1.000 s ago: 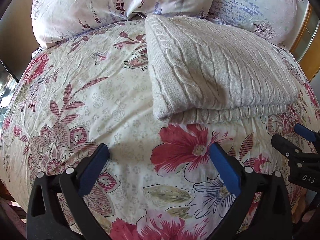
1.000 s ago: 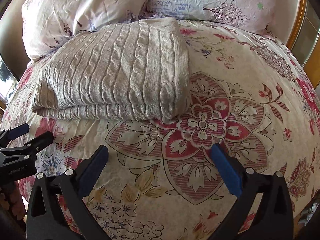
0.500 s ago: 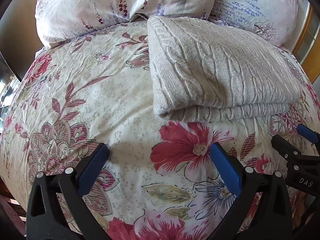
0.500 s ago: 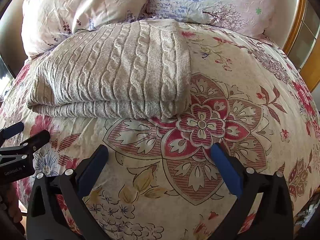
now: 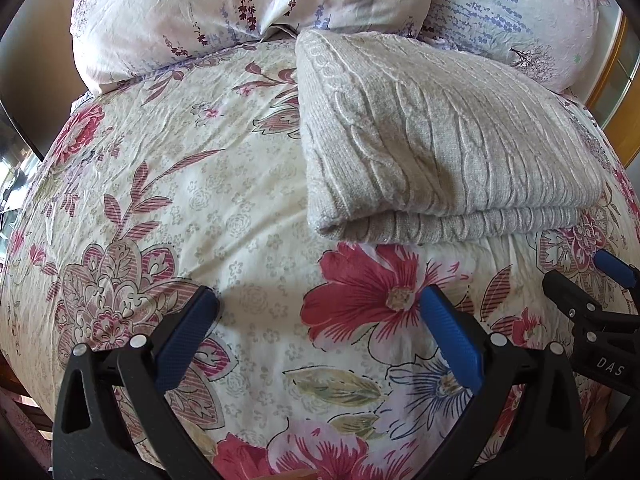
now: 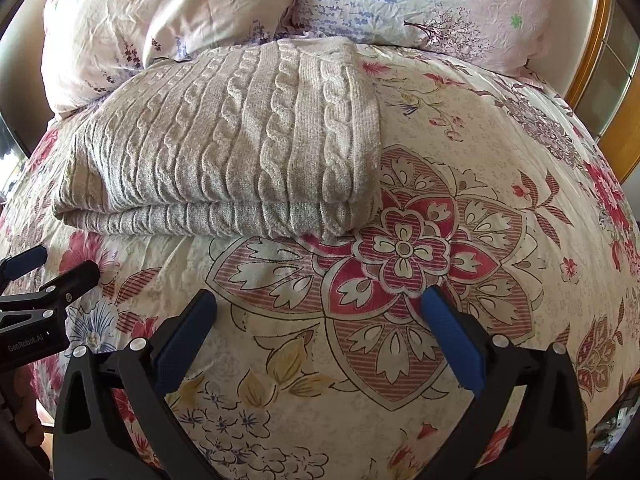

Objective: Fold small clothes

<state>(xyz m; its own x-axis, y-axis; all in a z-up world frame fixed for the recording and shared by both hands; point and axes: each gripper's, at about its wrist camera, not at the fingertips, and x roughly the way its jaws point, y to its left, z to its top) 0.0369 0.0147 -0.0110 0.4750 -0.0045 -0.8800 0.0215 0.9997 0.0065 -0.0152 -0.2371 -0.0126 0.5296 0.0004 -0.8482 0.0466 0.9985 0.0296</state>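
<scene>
A beige cable-knit sweater (image 5: 432, 140) lies folded in a flat stack on the floral bedspread (image 5: 208, 200); it also shows in the right wrist view (image 6: 240, 152). My left gripper (image 5: 320, 312) is open and empty, hovering over the bedspread short of the sweater's near left corner. My right gripper (image 6: 320, 312) is open and empty, short of the sweater's near right corner. Each gripper shows at the edge of the other's view, the right gripper (image 5: 600, 280) at the right and the left gripper (image 6: 44, 268) at the left.
Two floral pillows (image 5: 240, 4) (image 6: 420, 0) lie behind the sweater at the head of the bed. A wooden frame (image 6: 612, 92) stands at the far right. The bedspread (image 6: 460, 200) stretches out right of the sweater.
Both grippers have drawn back slightly and tilted; the sweater sits a little lower in both views. The sweater itself has not moved. Both stay open.
</scene>
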